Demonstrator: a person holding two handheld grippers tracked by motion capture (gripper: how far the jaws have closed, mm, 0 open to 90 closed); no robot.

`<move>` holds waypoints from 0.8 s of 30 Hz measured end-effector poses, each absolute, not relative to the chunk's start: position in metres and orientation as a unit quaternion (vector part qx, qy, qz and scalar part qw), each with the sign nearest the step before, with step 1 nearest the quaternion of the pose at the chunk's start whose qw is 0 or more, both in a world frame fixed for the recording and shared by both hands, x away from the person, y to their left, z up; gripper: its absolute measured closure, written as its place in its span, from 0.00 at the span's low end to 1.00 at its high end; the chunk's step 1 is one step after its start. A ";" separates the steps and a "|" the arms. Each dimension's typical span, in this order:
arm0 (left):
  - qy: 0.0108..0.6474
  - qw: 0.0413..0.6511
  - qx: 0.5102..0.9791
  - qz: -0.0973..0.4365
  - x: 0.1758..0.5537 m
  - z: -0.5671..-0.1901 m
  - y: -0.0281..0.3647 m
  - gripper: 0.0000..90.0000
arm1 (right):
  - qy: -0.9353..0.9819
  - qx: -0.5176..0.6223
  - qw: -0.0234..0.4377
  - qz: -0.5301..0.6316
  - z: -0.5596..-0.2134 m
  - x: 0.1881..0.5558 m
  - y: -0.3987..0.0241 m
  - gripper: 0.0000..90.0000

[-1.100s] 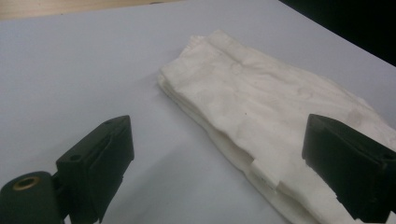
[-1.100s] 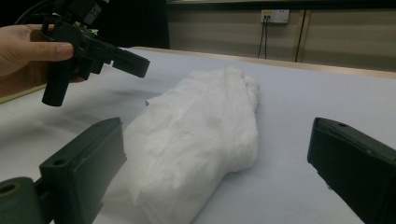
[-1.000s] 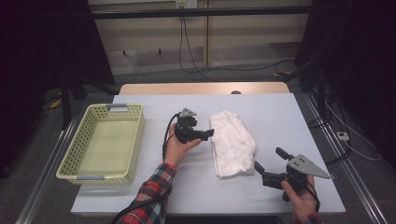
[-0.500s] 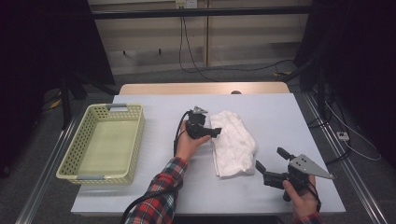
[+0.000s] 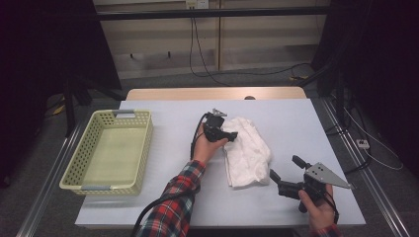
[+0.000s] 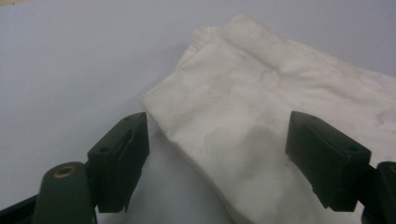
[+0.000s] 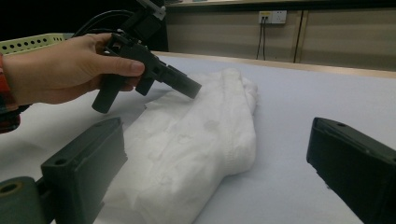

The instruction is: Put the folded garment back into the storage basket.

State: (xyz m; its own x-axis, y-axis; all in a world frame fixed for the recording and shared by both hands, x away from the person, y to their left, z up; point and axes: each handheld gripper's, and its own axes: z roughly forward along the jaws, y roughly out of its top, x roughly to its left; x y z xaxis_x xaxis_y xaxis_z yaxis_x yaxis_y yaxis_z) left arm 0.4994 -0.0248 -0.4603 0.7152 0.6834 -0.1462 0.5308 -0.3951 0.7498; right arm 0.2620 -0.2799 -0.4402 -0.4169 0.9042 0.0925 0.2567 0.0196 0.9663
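A crumpled white cloth (image 5: 247,150) lies folded on the pale table (image 5: 173,113), right of centre. My left gripper (image 5: 230,135) is open at the cloth's near left edge, its jaws spread either side of a hemmed corner of the cloth (image 6: 224,107). My right gripper (image 5: 284,170) is open too, low over the table just right of the cloth's near end, with nothing between its jaws. The right gripper view looks along the cloth (image 7: 196,140) toward the left gripper (image 7: 187,86) and the hand (image 7: 56,72) holding it.
A yellow-green plastic basket (image 5: 89,148) sits on the left of the table with nothing in it. A wooden strip (image 5: 212,93) runs along the far edge. Cables hang behind the table, and a metal rail (image 5: 368,173) flanks its right side.
My left gripper has moved right and forward onto the cloth's left edge. The right gripper has stayed put.
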 end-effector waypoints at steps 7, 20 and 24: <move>0.366 0.401 0.833 0.104 0.499 -0.465 -0.030 0.26 | 0.650 0.446 0.300 0.538 -0.441 0.262 -0.279 0.05; 0.379 0.382 0.837 0.098 0.494 -0.458 -0.043 0.50 | 0.648 0.448 0.301 0.537 -0.440 0.262 -0.280 0.05; 0.394 0.387 0.829 0.087 0.492 -0.458 -0.049 0.63 | 0.648 0.450 0.299 0.536 -0.440 0.262 -0.280 0.06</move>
State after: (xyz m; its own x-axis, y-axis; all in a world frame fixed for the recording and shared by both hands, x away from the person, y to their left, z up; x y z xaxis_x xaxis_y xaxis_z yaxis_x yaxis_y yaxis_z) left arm 0.4920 -0.0491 -0.4582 0.6740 0.7210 -0.1607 0.5866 -0.3903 0.7096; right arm 0.2624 -0.2801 -0.4404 -0.4156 0.9045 0.0959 0.2631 0.0186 0.9646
